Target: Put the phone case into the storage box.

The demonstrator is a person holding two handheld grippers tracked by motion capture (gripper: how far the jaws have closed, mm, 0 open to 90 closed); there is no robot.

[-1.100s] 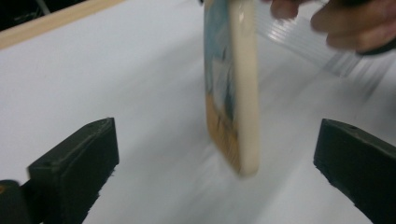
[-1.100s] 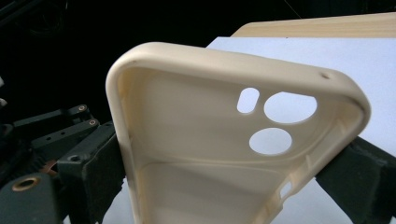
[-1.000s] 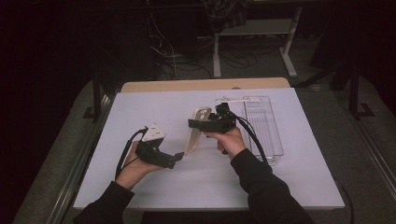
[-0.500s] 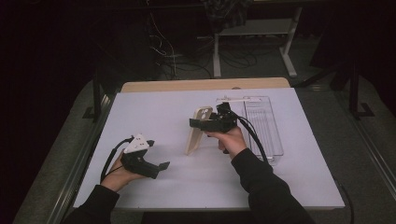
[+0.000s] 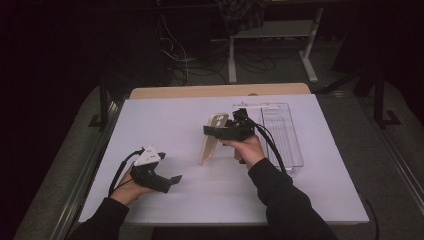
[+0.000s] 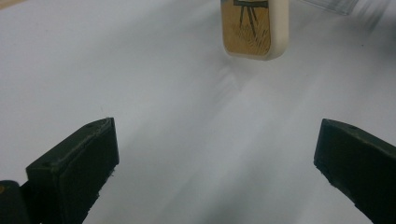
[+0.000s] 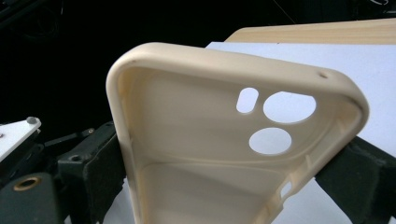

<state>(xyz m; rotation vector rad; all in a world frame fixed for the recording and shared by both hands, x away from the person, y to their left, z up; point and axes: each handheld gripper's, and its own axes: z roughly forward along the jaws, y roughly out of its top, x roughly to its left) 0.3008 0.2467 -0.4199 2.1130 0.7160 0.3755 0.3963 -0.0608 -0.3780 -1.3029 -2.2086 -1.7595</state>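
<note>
Step in hand, as judged: right tongs [image 5: 214, 131] pinch the cream rubbery phone case [image 5: 210, 145] upright on the white counter [image 5: 150, 120]; left tongs [image 5: 172, 181] spread, empty; next, a controlled set-down.

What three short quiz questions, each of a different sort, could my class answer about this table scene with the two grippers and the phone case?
1. True or false: the right gripper is shut on the phone case.
2. Multiple choice: the left gripper is A) open, with nothing between its jaws, B) shut on the case, C) inside the clear tray.
3. Short answer: what lies on the white table to the right of the person's right hand?

Key:
1. True. The right gripper view shows its jaws on both long edges of the case.
2. A. The left gripper view shows the jaws wide apart above bare table.
3. A clear plastic tray.
</note>
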